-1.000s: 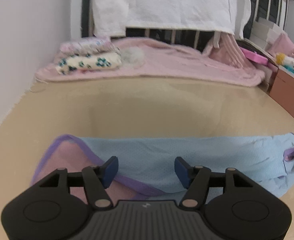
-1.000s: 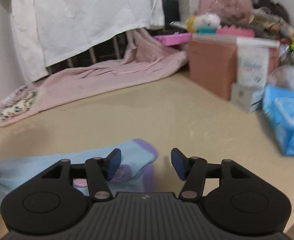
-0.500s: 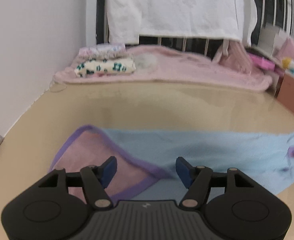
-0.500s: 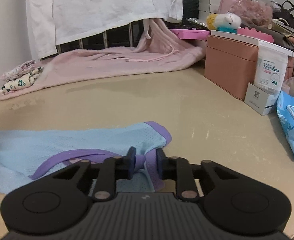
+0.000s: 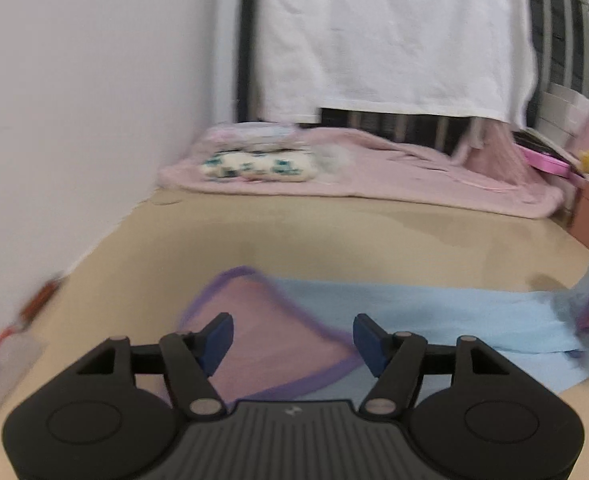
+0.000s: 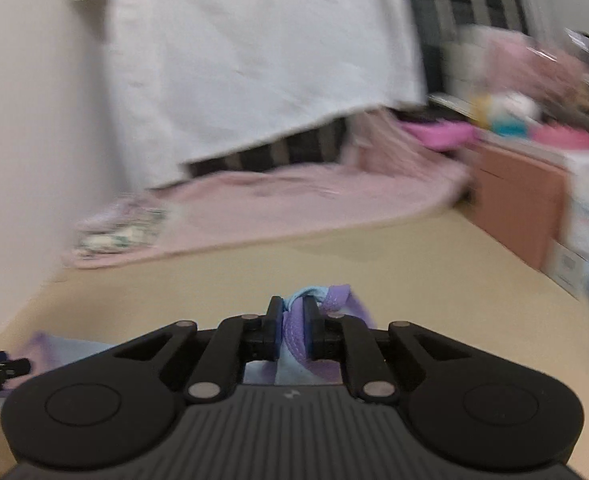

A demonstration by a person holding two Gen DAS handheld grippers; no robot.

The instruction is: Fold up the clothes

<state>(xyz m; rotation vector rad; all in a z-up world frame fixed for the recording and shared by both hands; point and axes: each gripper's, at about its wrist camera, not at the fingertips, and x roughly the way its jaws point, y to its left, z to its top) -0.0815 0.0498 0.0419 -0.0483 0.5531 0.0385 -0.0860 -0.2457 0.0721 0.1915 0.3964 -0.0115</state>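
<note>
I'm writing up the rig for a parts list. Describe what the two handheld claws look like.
Both look alike. The left claw has a matte black body with a ribbed centre plate bearing a small pale logo, two round discs at the sides, black linkage arms with silver pivot pins, and dark blue pads on its fingers. The right claw shows the same build. No cables, hands or sleeves are visible.

One light-blue garment (image 5: 434, 312) with purple trim lies on the tan tabletop (image 5: 334, 240). Two grippers work it: the left gripper (image 5: 292, 338) and the right gripper (image 6: 294, 320). One pink blanket (image 5: 394, 176) carries two folded cloths (image 5: 254, 156).
</note>
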